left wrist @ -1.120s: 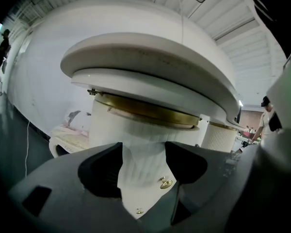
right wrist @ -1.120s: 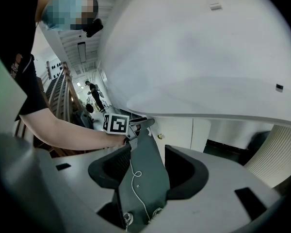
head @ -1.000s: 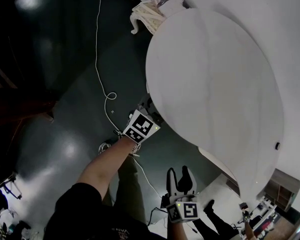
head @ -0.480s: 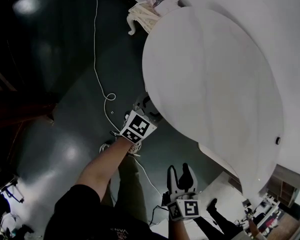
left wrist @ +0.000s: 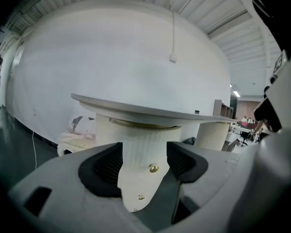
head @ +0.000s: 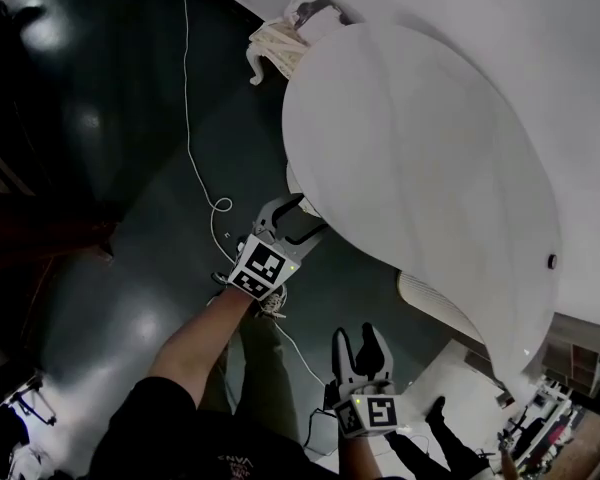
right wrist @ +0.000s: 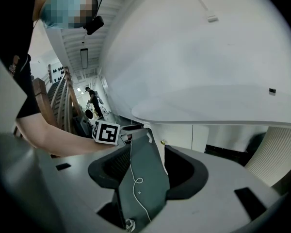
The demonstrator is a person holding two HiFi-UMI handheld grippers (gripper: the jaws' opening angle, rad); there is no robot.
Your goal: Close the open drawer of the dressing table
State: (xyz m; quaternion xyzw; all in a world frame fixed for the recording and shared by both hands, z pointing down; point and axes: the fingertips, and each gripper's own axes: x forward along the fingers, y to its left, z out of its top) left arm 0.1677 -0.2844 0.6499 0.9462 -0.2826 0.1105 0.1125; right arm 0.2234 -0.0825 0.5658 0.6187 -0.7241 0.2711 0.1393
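The dressing table has a white oval top (head: 420, 158). In the left gripper view a cream ribbed drawer unit (left wrist: 136, 144) stands under the top (left wrist: 150, 112), with small brass knobs (left wrist: 153, 168) down its front. I cannot tell whether any drawer stands out. My left gripper (head: 302, 216) is open just off the table's near-left edge, and the drawer front shows between its jaws (left wrist: 143, 161). My right gripper (head: 358, 338) hangs open lower down, away from the table, holding nothing. Its view (right wrist: 143, 161) shows the floor, a knob (right wrist: 162, 142) and the left gripper's marker cube (right wrist: 106, 132).
A white cable (head: 192, 138) runs across the dark floor left of the table. A pile of pale cloth (head: 278, 36) lies at the table's far end. A second ribbed pedestal (head: 435, 303) stands at the right, with a wooden shelf unit (head: 570, 360) beyond it.
My left gripper has drawn back from under the table's edge, so both its fingers now show. The right gripper has hardly moved.
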